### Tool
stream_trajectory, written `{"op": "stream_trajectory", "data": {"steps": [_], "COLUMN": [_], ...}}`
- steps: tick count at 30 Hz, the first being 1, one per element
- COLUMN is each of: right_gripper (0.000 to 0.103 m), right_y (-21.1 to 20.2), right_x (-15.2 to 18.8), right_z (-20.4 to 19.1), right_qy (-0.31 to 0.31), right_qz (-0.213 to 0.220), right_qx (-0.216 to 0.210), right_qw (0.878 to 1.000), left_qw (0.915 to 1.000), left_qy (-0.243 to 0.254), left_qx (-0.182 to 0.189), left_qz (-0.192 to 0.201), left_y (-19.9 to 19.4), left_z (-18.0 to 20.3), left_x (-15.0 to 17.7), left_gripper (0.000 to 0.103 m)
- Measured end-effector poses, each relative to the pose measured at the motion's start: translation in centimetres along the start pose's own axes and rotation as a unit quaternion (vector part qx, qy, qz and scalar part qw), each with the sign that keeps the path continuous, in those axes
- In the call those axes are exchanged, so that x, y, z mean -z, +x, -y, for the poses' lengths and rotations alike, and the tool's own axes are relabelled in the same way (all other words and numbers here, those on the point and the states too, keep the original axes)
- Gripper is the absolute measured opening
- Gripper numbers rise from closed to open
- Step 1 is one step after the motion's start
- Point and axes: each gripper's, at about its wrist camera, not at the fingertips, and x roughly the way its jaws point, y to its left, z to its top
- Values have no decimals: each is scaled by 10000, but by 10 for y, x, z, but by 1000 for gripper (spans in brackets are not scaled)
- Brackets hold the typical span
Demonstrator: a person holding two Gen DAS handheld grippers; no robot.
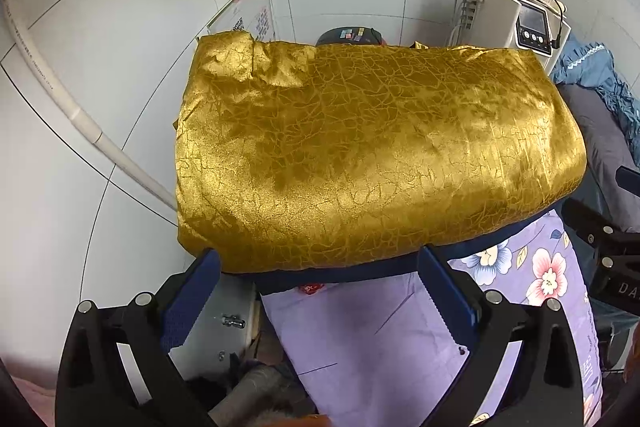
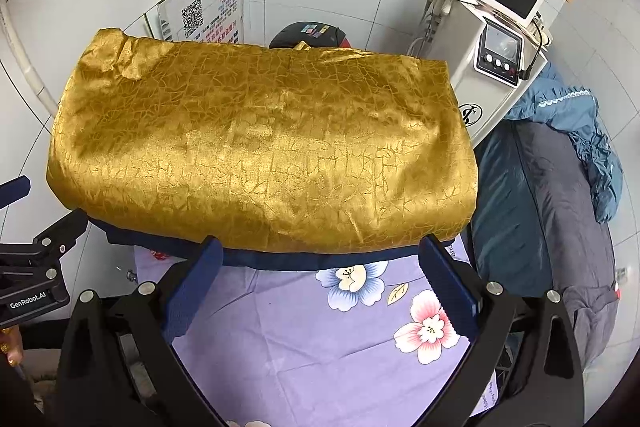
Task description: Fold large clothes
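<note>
A shiny gold garment (image 1: 360,155) with a crackle pattern lies folded into a thick rectangle on the purple floral sheet (image 1: 380,347); a dark navy layer (image 1: 340,273) shows under its near edge. It also shows in the right wrist view (image 2: 260,155). My left gripper (image 1: 320,259) is open and empty, its blue fingers just short of the garment's near edge. My right gripper (image 2: 320,247) is open and empty at the same near edge, further right. The right gripper shows at the right side of the left wrist view (image 1: 612,251).
A white machine with a screen (image 2: 504,27) stands behind the table at the right. A blue and grey pile of clothes (image 2: 560,187) lies to the right. A white pipe (image 1: 60,99) and tiled wall are to the left. A poster board (image 2: 208,15) leans behind the garment.
</note>
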Motion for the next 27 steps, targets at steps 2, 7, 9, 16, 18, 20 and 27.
{"op": "stream_trajectory", "data": {"steps": [2, 7, 9, 16, 18, 20, 27], "right_gripper": [97, 97, 97, 97, 97, 97, 97], "right_y": [0, 0, 1, 3, 3, 3, 3], "right_x": [0, 0, 0, 1, 1, 1, 4], "right_z": [-1, -1, -1, -2, -2, -2, -2], "right_qy": [-10, 1, 9, 10, 13, 12, -7], "right_qz": [0, -3, -12, -36, -36, -39, -31], "right_qx": [-8, -18, -29, -45, -54, -53, 7], "right_qw": [10000, 10000, 10000, 10000, 10000, 10000, 10000], "left_qw": [10000, 10000, 10000, 10000, 10000, 10000, 10000], "left_qy": [6, 32, 46, 39, 44, 52, 72], "left_qx": [3, -1, -13, -11, -7, -22, -12], "left_qz": [-2, -22, -31, -16, -22, -18, -27], "left_y": [0, 1, 1, 0, 0, 0, 0], "left_z": [0, 1, 1, 1, 2, 2, 3], "left_x": [-1, 0, 0, 1, 1, 1, 3], "left_gripper": [97, 97, 97, 97, 97, 97, 97]}}
